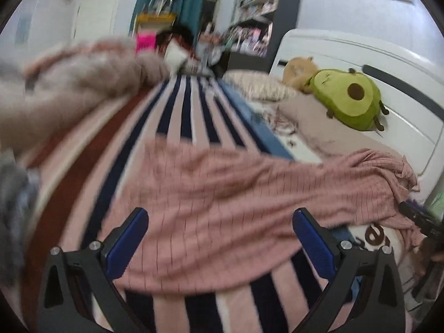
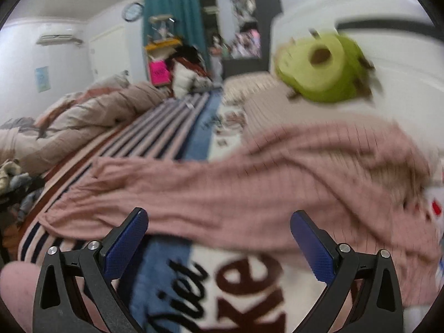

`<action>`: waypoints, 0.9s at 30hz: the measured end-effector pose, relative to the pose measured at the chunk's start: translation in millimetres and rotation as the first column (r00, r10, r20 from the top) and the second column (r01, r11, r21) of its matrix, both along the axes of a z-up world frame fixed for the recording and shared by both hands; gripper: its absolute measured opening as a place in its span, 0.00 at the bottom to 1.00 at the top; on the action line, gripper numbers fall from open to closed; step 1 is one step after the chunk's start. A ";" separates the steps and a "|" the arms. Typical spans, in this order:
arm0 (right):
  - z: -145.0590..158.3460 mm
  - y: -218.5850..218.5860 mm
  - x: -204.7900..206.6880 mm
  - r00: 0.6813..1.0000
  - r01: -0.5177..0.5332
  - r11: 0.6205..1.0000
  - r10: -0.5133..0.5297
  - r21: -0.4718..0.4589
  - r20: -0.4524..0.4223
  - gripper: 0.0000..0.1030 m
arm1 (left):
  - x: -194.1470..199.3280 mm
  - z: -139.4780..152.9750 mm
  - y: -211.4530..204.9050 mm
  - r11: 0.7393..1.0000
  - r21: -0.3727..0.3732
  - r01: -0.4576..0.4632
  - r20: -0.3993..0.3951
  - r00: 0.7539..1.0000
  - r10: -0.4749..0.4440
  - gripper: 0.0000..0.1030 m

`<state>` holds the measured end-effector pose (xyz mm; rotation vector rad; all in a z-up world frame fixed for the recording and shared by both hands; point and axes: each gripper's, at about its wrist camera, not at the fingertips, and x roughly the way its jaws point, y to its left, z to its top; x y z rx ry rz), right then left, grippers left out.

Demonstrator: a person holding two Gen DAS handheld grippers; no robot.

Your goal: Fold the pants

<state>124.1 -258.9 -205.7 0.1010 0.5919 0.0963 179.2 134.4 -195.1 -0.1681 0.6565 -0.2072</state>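
Observation:
Pink checked pants [image 1: 236, 191] lie spread across a bed with a striped blanket [image 1: 188, 105], running left to right. My left gripper [image 1: 220, 222] is open, hovering just above the pants near their left end, holding nothing. In the right wrist view the pants [image 2: 249, 183] stretch from lower left to upper right, rumpled at the right end. My right gripper [image 2: 219, 222] is open and empty, just above the pants' near edge. The right gripper's black body [image 1: 424, 222] shows at the right edge of the left wrist view.
A green avocado plush [image 1: 349, 97] leans on the white headboard [image 1: 347, 52], also in the right wrist view [image 2: 322, 69]. A beige duvet [image 2: 83, 119] is heaped on the left. A white blanket with brown lettering [image 2: 244, 285] lies under the right gripper. Clutter fills the far room.

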 end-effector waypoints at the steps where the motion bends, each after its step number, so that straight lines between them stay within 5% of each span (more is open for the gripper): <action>1: -7.9 -9.3 0.0 0.999 0.022 1.000 -0.022 0.017 -0.028 0.93 | -0.1 -8.8 6.2 1.000 -0.026 -0.005 -0.029 1.000 0.004 0.99; 8: -49.3 -48.7 -2.2 0.984 0.093 0.989 -0.073 0.119 -0.162 0.69 | -4.2 -59.7 24.3 0.990 -0.137 -0.022 -0.214 0.977 -0.008 0.98; 12: -68.3 -67.9 0.9 0.966 0.162 0.972 -0.121 0.171 -0.230 0.67 | -5.8 -70.9 21.0 0.987 -0.157 -0.035 -0.266 0.964 -0.008 0.93; 20: -68.3 -92.0 7.8 0.968 0.199 0.942 -0.146 0.271 -0.205 0.69 | -14.7 -70.1 20.3 0.977 -0.212 -0.027 -0.336 0.941 -0.047 0.93; 27: -70.9 -91.1 29.4 0.961 0.220 0.947 -0.169 0.234 -0.220 0.71 | -1.3 -76.7 26.3 0.967 -0.248 -0.065 -0.327 0.945 -0.020 0.93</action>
